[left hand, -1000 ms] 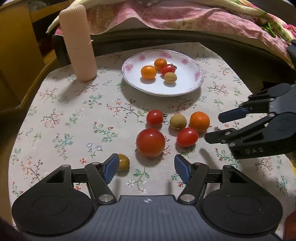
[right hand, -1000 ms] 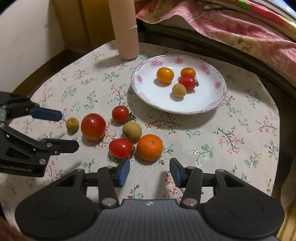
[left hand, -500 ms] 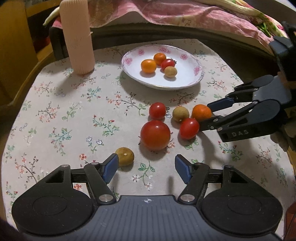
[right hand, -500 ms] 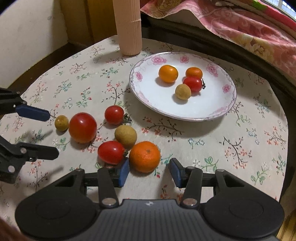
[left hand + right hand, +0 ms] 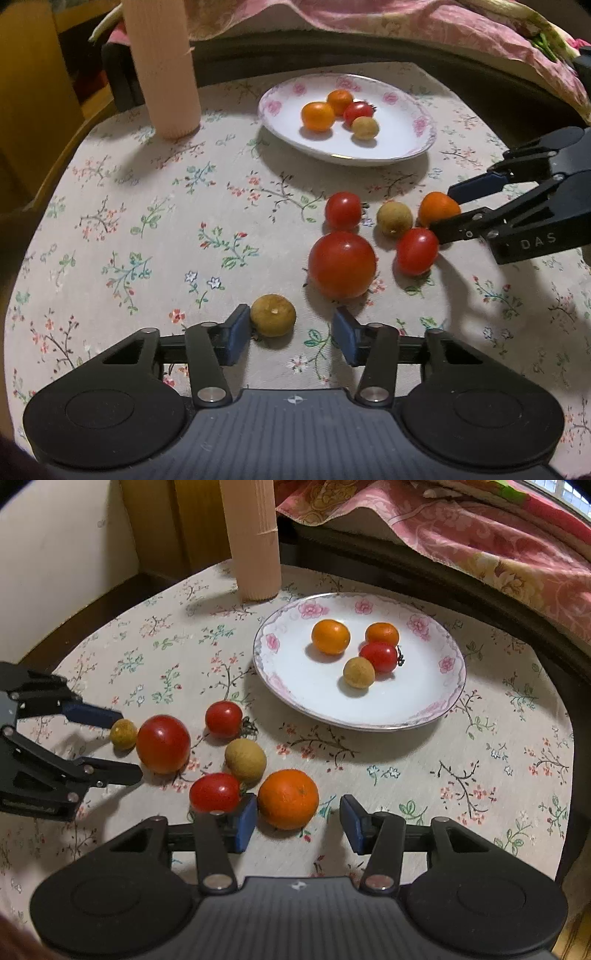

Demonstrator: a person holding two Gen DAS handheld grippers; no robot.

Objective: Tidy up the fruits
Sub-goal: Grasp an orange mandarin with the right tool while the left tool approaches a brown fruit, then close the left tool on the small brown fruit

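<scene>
Closing my left gripper [image 5: 288,330] around the brown longan [image 5: 273,315], not yet pinched; off-centre, it may roll away. My right gripper [image 5: 297,821] sits unclenched around the orange [image 5: 288,798].

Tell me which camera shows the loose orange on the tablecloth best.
The right wrist view. There the loose orange lies large and unobstructed between the right gripper fingers, touching the left pad only. In the left wrist view the same orange is small and far off, its lower right side covered by the near finger of that gripper.
</scene>
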